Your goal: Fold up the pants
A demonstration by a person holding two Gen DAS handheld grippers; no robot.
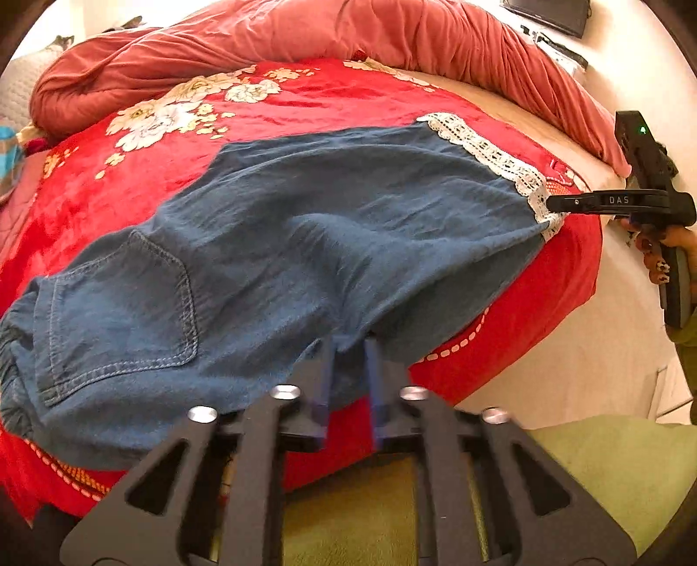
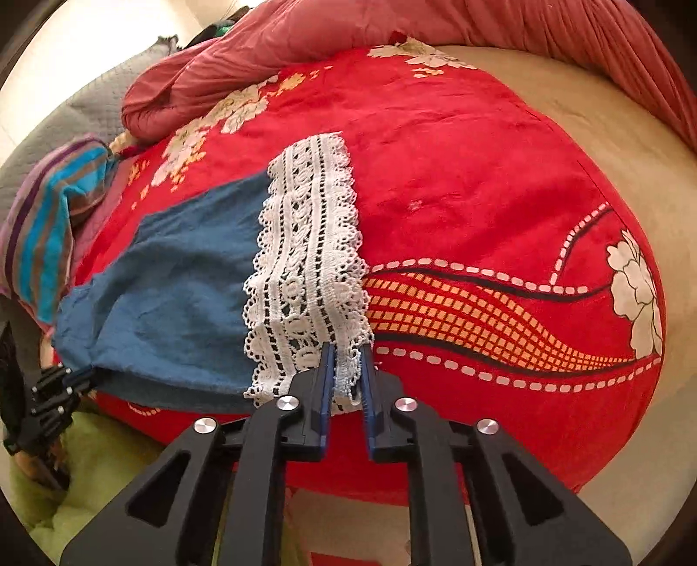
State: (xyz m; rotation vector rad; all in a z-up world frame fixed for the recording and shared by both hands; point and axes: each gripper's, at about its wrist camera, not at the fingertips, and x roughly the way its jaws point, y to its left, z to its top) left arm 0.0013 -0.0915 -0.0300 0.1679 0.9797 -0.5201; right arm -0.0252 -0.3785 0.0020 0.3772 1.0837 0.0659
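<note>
Blue denim pants [image 1: 305,244] with a back pocket [image 1: 122,313] and a white lace hem [image 1: 492,161] lie flat across a red flowered blanket [image 1: 305,104]. My left gripper [image 1: 350,348] is shut on the near edge of the pants at the crotch. My right gripper [image 2: 348,352] is shut on the near corner of the lace hem [image 2: 305,261]; it also shows at the right of the left wrist view [image 1: 562,203]. The left gripper [image 2: 82,375] shows at the left edge of the right wrist view, pinching the blue cloth [image 2: 174,296].
A bunched pink quilt [image 1: 305,39] lies along the far side of the bed. A striped cloth [image 2: 48,226] sits at the left. Bare beige mattress [image 2: 588,130] shows on the right. A green rug [image 1: 610,470] lies on the floor below the bed edge.
</note>
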